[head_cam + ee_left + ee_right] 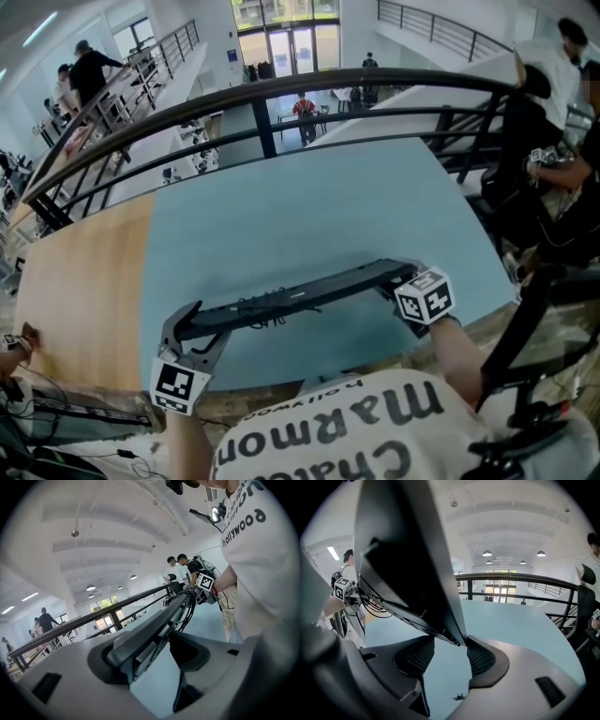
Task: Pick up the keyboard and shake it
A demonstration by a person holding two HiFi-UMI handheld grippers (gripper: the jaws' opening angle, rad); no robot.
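A black keyboard (pixel 300 298) hangs in the air over the blue tabletop (pixel 309 206), lying left to right and tilted on edge. My left gripper (pixel 192 325) is shut on its left end, and my right gripper (pixel 399 281) is shut on its right end. In the left gripper view the keyboard (pixel 154 630) runs away from the left gripper (pixel 150 663), with its coiled black cable (pixel 190 606) hanging beneath. The right gripper view shows the keyboard (pixel 408 564) as a dark slab whose edge is pinched in the right gripper (pixel 445 651).
A bare wooden surface (pixel 80 281) borders the blue top on the left. A black curved railing (pixel 281 89) runs behind the table. A person (pixel 562 169) sits in a chair at the far right. Loose cables (pixel 66 412) lie at the lower left.
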